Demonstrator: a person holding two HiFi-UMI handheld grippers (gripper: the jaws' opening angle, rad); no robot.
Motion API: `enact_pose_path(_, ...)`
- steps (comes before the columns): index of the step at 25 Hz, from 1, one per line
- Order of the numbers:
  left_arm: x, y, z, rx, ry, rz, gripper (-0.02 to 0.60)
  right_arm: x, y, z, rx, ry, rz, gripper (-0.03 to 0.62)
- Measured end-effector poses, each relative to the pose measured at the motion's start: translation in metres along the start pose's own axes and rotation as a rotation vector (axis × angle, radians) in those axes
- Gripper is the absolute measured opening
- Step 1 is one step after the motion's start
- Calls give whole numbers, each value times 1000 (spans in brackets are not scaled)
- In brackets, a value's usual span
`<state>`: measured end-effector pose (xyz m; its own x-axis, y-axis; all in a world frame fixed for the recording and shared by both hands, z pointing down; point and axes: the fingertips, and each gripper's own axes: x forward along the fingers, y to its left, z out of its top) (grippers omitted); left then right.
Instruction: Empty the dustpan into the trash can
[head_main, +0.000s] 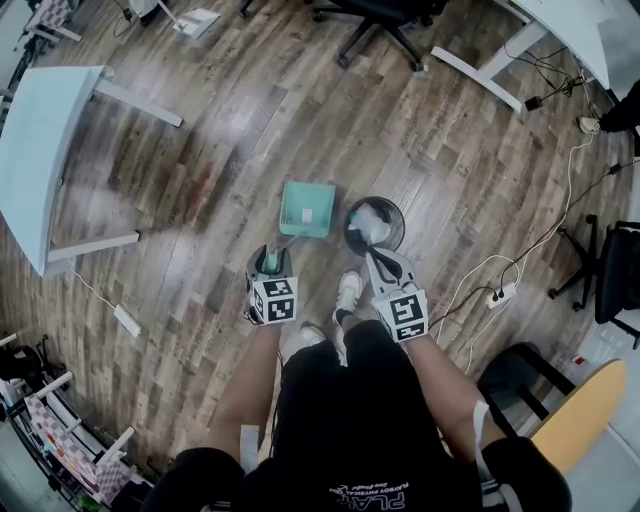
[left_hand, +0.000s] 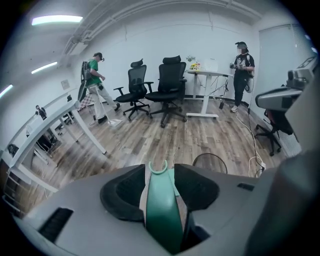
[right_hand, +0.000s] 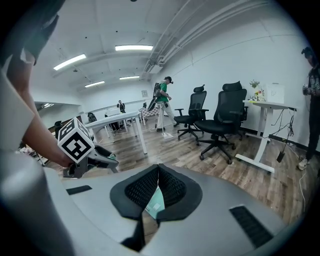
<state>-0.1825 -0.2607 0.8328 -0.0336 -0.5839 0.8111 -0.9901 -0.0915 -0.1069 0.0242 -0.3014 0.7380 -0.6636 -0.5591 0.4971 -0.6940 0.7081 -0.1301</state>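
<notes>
Head view is showing a green dustpan (head_main: 306, 208) lying flat on the wooden floor (head_main: 200, 190), just left of the round trash can (head_main: 401, 222). The left gripper (head_main: 268, 262), on the person's side of the trash can, is straddling the dustpan's handle (left_hand: 162, 210). Its fingers (left_hand: 122, 192) are standing wide, slightly clear of the handle on each side. The right gripper (head_main: 378, 257) is hovering close to the trash can, with its fingers pressed together and holding nothing.

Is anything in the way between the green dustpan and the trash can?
Nothing I can see. The dustpan lies right beside the trash can, with only a thin gap between them. Its handle sits between the open jaws of the left claw, so nothing blocks that either.
</notes>
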Motion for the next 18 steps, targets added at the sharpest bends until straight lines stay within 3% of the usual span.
enact_pose_path(12, -89, 5, 49, -17, -220, 15, 179, -39, 30, 32, -38, -87, -53, 23)
enact_pose_path(18, -147, 0, 45, -25, -268, -13, 155, -69, 66, 48, -71, -141, -65, 23)
